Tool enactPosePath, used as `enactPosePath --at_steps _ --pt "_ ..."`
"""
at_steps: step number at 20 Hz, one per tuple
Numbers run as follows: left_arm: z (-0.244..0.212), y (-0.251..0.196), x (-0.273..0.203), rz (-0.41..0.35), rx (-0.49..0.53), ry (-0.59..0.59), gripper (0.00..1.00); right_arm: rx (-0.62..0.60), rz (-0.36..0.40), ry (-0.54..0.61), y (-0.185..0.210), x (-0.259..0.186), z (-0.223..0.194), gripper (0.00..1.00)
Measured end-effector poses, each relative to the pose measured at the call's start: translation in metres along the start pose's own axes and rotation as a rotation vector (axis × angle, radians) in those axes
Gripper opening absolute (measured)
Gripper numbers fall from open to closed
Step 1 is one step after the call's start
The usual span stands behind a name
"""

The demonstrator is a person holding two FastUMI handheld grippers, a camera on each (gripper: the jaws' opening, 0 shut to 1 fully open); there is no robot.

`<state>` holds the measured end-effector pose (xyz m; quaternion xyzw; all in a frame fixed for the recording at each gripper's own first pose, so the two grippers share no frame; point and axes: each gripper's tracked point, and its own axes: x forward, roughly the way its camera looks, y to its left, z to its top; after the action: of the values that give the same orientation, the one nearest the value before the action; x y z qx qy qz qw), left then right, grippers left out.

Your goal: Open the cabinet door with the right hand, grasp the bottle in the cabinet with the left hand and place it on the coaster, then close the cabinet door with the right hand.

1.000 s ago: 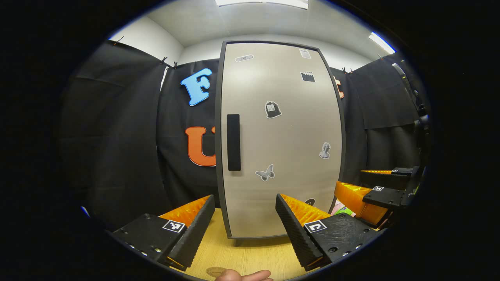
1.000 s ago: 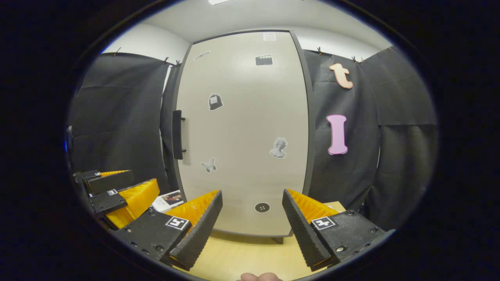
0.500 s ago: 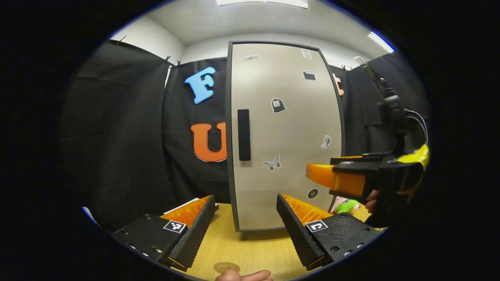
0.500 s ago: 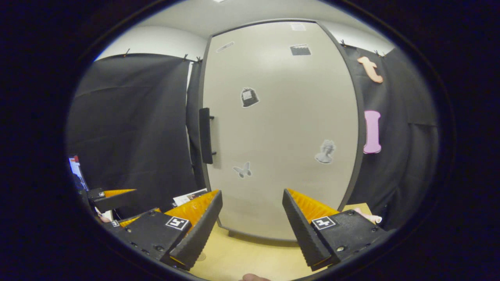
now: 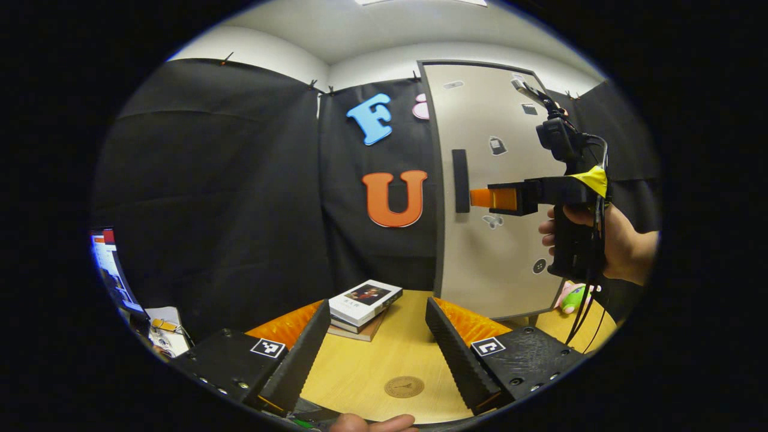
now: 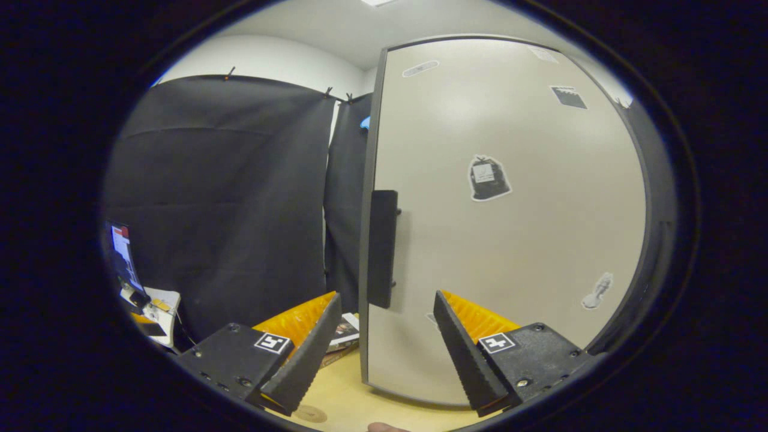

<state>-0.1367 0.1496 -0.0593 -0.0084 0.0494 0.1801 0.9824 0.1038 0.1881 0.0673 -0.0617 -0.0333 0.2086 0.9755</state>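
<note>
The beige cabinet door [image 5: 498, 240] [image 6: 510, 240] stands shut, with stickers on it and a black vertical handle [image 5: 460, 180] [image 6: 382, 248] near its left edge. My right gripper [image 6: 387, 336] is open just short of that handle. In the left gripper view it [image 5: 480, 198] is held by a hand [image 5: 618, 246], its tip almost at the handle. My left gripper [image 5: 378, 342] is open and empty, low over the wooden table [image 5: 372, 366]. A round brown coaster [image 5: 404, 386] lies on the table between its fingers. The bottle is hidden behind the door.
A stack of books [image 5: 363, 303] [image 6: 342, 336] lies on the table left of the cabinet. A pink and green toy [image 5: 573, 296] sits at the cabinet's right foot. A lit screen [image 5: 108, 264] [image 6: 123, 255] and clutter stand at far left.
My right gripper rose and moved in towards the door handle. My left gripper swung left and back, so the cabinet shifted right and the books and coaster came into sight.
</note>
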Motion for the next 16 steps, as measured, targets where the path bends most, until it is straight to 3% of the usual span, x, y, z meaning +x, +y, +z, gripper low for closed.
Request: enactPosePath --at_steps 3,5,11,12,13,14,15,16 --pt "-0.005 0.033 -0.015 0.097 -0.002 0.013 0.96 0.001 0.0 -0.011 0.005 0.022 0.004 0.99" --pt "-0.012 0.049 -0.029 0.14 -0.004 0.027 0.96 -0.007 -0.038 -0.033 -0.001 0.035 0.012 0.98" --pt "-0.012 0.078 -0.027 0.191 0.019 0.033 0.96 -0.036 -0.074 0.017 0.002 0.062 0.004 0.9" --pt "-0.014 0.08 -0.026 0.19 0.018 0.039 0.96 -0.052 -0.092 0.047 0.0 0.067 -0.002 0.71" --pt "-0.016 0.079 -0.026 0.188 0.019 0.046 0.96 -0.057 -0.11 0.054 -0.001 0.071 -0.005 0.65" --pt "-0.017 0.078 -0.025 0.185 0.021 0.051 0.97 -0.053 -0.134 0.049 -0.002 0.07 -0.003 0.38" --pt "-0.018 0.078 -0.024 0.18 0.022 0.055 0.97 -0.041 -0.139 0.046 -0.004 0.07 -0.003 0.38" --pt "-0.02 0.078 -0.022 0.174 0.022 0.059 0.97 -0.033 -0.137 0.048 -0.004 0.07 -0.003 0.32"
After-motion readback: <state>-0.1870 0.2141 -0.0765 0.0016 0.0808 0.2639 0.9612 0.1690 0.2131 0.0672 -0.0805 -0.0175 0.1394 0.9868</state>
